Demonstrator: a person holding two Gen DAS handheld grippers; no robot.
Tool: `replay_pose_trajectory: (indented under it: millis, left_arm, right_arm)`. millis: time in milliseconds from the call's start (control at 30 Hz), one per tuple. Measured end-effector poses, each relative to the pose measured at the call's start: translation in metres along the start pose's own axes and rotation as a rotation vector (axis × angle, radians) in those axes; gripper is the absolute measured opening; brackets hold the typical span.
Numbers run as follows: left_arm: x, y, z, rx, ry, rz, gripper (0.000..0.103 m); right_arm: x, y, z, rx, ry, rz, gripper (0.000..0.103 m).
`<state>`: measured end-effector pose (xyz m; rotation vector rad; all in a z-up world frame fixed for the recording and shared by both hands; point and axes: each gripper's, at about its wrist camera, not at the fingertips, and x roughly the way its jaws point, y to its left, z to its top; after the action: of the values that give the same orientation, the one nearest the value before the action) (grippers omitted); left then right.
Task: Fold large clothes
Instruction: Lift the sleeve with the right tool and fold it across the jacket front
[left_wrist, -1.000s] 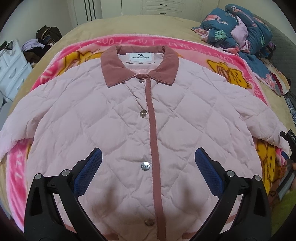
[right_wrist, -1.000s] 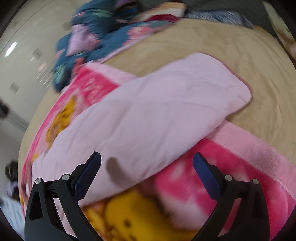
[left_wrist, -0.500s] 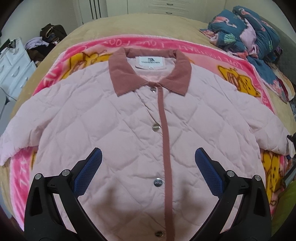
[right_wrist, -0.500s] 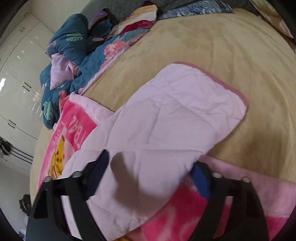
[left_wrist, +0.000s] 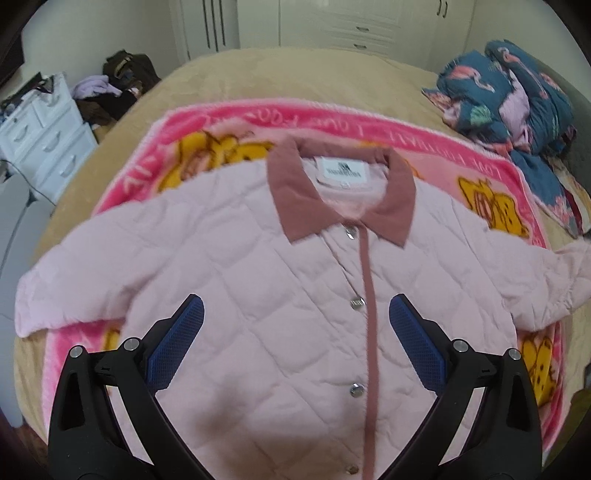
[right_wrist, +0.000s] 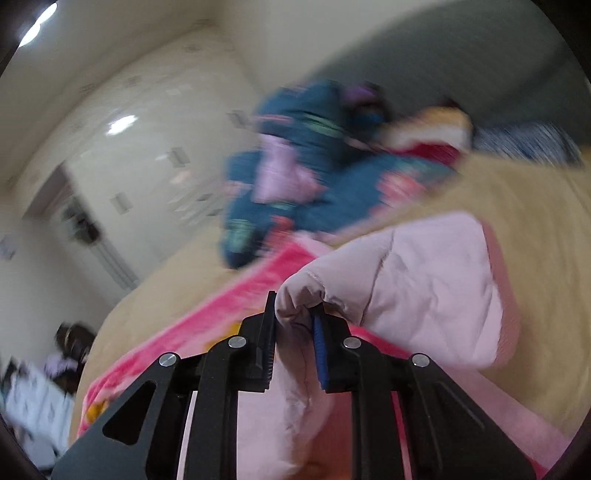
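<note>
At the far left a white drawer unit (left_wrist: 44, 136) stands beside the bed (left_wrist: 295, 74), and the first part of the pink quilted jacket (left_wrist: 280, 295) we meet is its sleeve (left_wrist: 74, 288), lying flat and reaching past the edge of the pink cartoon blanket (left_wrist: 229, 122). The jacket lies face up on that blanket, snapped shut, its dusty-rose collar (left_wrist: 295, 199) toward the far side of the bed. Our left gripper (left_wrist: 295, 343) hangs over the lower front with its jaws wide apart and nothing between them. Further right, the other sleeve (right_wrist: 424, 280) is bunched and raised off the bed: our right gripper (right_wrist: 293, 343) has just been closing, and its jaws are now clamped on a fold of this sleeve near the cuff. A heap of blue patterned bedding (left_wrist: 517, 96) sits at the far right.

We judge the jacket light, puffy and soft, with a slick shell: it should drape and spring back, so we would pinch at stitched seams, cuffs or hem rather than mid-panel, where padding could slip free.
</note>
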<state>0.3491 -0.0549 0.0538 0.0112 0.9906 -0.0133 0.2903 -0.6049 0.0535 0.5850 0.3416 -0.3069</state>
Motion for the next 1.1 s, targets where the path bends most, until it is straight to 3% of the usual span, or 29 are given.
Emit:
replay_pose_trajectory:
  millis: [100,300,533,867,1100]
  left_arm:
    - [-0.010,0.009,0.007,0.009,-0.029,0.034,0.094]
    - [-0.029,0.036,0.018,-0.019,-0.072,0.017,0.094]
    - [-0.043,0.063,0.028,-0.061,-0.127,0.009,0.094]
    - [-0.027,0.088,0.016,-0.088,-0.110,-0.065,0.094]
    - [-0.003,0.094,0.002,-0.095,-0.091,-0.068,0.094]
  right_arm:
    - [-0.009,0.042,0.006,-0.068,-0.016,0.090,0.016]
    - [-0.021,0.120,0.003,-0.189,-0.013,0.259,0.016]
    - [-0.021,0.180,-0.012,-0.296,0.034,0.363,0.016]
    - [-0.015,0.245,-0.082,-0.422,0.125,0.435,0.016]
    - [0.011,0.275,-0.159,-0.461,0.279,0.458,0.016]
